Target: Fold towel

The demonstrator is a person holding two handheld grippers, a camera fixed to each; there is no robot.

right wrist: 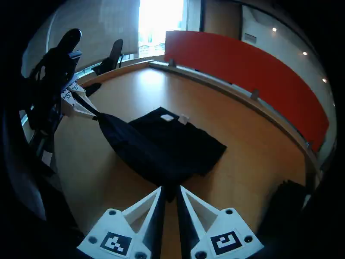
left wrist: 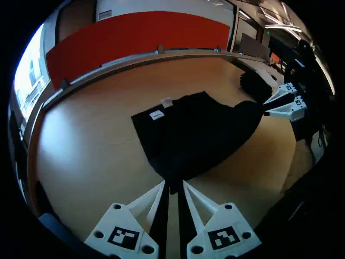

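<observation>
A black towel (left wrist: pixel 194 134) lies partly spread on the wooden table (left wrist: pixel 86 146), two white tags (left wrist: pixel 156 115) at its far edge. My left gripper (left wrist: pixel 173 188) is shut on one near corner, lifted off the table. In the left gripper view my right gripper (left wrist: pixel 264 110) pinches the other corner at the right. In the right gripper view the towel (right wrist: pixel 181 142) hangs as a raised fold between my right gripper (right wrist: pixel 170 190), shut on its corner, and my left gripper (right wrist: pixel 95 115) at the upper left, held by a dark-sleeved person.
A red partition (left wrist: pixel 138 39) runs along the table's far edge. A second dark cloth pile (left wrist: pixel 254 86) sits on the table beyond the towel, also at the lower right (right wrist: pixel 284 203). Office chairs (right wrist: pixel 114 49) stand by the window. Bare wood (right wrist: pixel 258 142) surrounds the towel.
</observation>
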